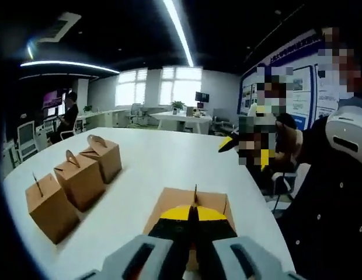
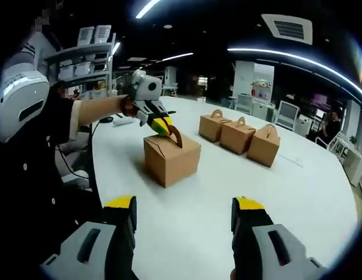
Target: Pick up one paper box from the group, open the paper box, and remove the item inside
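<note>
On the white counter (image 2: 298, 192) one paper box (image 2: 171, 158) sits apart from the three others (image 2: 239, 135). My left tool (image 2: 164, 125) pinches its handle flap; my right tool (image 2: 184, 217) hangs spread, empty. The box is picked; opening has barely begun, and the item inside remains.

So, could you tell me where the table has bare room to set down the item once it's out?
Bare white table lies between the right gripper and the held box, and right of that box, in front of the row of three boxes. Crowded spots: the row itself, and the held box, where the left gripper pinches the handle.
</note>
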The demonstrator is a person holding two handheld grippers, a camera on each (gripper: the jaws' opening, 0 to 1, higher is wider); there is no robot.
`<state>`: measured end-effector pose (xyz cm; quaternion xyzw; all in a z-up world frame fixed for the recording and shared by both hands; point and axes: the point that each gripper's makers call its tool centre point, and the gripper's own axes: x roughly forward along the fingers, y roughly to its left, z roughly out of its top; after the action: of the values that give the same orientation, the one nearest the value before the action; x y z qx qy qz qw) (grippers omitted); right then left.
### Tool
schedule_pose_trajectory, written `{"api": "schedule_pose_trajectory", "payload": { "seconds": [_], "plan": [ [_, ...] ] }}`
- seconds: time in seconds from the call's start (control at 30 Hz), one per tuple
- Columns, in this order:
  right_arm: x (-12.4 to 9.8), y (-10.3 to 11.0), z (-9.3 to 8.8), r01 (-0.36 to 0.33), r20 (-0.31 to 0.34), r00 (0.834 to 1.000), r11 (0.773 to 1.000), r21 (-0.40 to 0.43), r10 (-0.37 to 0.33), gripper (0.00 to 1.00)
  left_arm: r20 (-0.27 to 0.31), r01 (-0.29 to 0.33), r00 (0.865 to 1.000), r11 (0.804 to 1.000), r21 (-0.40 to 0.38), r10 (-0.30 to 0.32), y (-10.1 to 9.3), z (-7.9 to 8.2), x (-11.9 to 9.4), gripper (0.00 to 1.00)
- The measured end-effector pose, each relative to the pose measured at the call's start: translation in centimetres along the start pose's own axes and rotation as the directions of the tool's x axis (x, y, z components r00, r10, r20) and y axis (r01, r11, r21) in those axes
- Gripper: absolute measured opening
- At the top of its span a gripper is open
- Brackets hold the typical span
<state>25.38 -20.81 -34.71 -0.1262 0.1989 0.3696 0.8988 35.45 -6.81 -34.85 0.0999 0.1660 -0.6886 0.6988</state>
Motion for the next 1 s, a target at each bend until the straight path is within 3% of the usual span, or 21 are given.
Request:
{"api": "schedule_pose_trajectory", "payload": {
  "seconds": [0.1,0.23,0.3,0.5,0.67,0.73,0.8,0.87,0.93,1.0],
  "plan": [
    [0.2,0.1,-0.1,-0.007,-0.004,1.000,1.000,0.000,0.007,0.66,-0.004,0.000,1.000,1.000,0.024,0.000,-0.2,-0.1,0.0,0.06],
    [0.5,0.0,-0.1,-0.013,-0.006,1.000,1.000,0.000,0.013,0.66,-0.005,-0.003,1.000,1.000,0.027,0.003,-0.1,0.1,-0.1,0.22],
    [0.6,0.1,0.0,-0.018,-0.005,1.000,1.000,-0.003,0.018,0.66,-0.013,-0.013,1.000,0.999,0.040,0.014,-0.2,0.1,-0.4,0.23],
    [1.2,0.3,0.3,-0.027,-0.015,1.000,0.999,-0.024,0.027,0.66,-0.072,-0.102,0.992,0.994,0.045,0.105,-0.1,-0.4,-1.9,0.33],
    [1.6,0.3,0.7,-0.035,-0.023,0.999,0.999,-0.031,0.035,0.67,-0.099,-0.153,0.982,0.987,0.053,0.158,-1.3,-0.8,-3.4,0.38],
    [1.6,0.3,1.0,-0.037,-0.026,0.999,0.998,-0.042,0.036,0.67,-0.133,-0.210,0.967,0.976,0.059,0.216,-1.4,-1.3,-4.4,0.42],
    [1.7,0.4,1.3,-0.040,-0.030,0.999,0.998,-0.054,0.038,0.67,-0.182,-0.276,0.943,0.960,0.035,0.278,-1.7,-2.0,-5.5,0.47],
    [1.7,0.6,1.6,-0.045,-0.033,0.999,0.997,-0.067,0.043,0.67,-0.213,-0.333,0.923,0.943,-0.020,0.321,-2.2,-2.5,-6.6,0.52],
    [1.7,0.8,2.0,-0.051,-0.038,0.998,0.996,-0.075,0.048,0.67,-0.202,-0.359,0.918,0.931,-0.063,0.341,-3.0,-2.6,-7.7,0.52],
    [1.7,0.9,2.3,-0.056,-0.041,0.998,0.994,-0.093,0.052,0.67,-0.187,-0.415,0.900,0.906,-0.085,0.394,-3.4,-2.7,-9.3,0.52]
  ]
}}
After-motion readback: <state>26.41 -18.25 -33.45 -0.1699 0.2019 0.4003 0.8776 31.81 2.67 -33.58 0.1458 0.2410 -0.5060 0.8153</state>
